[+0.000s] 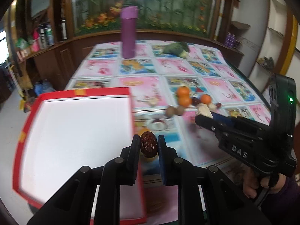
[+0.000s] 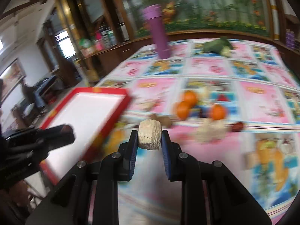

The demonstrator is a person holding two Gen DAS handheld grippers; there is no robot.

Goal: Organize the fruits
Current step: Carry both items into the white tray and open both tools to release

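My left gripper (image 1: 148,146) is shut on a dark red date (image 1: 148,146), held just off the right edge of the red-rimmed white tray (image 1: 75,136). My right gripper (image 2: 150,137) is shut on a pale beige ridged chunk (image 2: 150,136), above the tablecloth to the right of the tray (image 2: 84,116). In the left wrist view the right gripper (image 1: 203,115) comes in from the right with that chunk (image 1: 204,111). Three oranges (image 1: 183,91) (image 2: 189,97), two brown kiwis (image 1: 175,110), red dates (image 2: 238,126) and another beige piece (image 2: 208,131) lie mid-table.
A tall purple bottle (image 1: 128,32) stands at the back of the patterned tablecloth (image 1: 168,67), with a green vegetable (image 1: 176,49) to its right. Wooden shelves with bottles (image 1: 40,37) run along the left wall. A hand (image 1: 262,185) holds the right gripper's handle.
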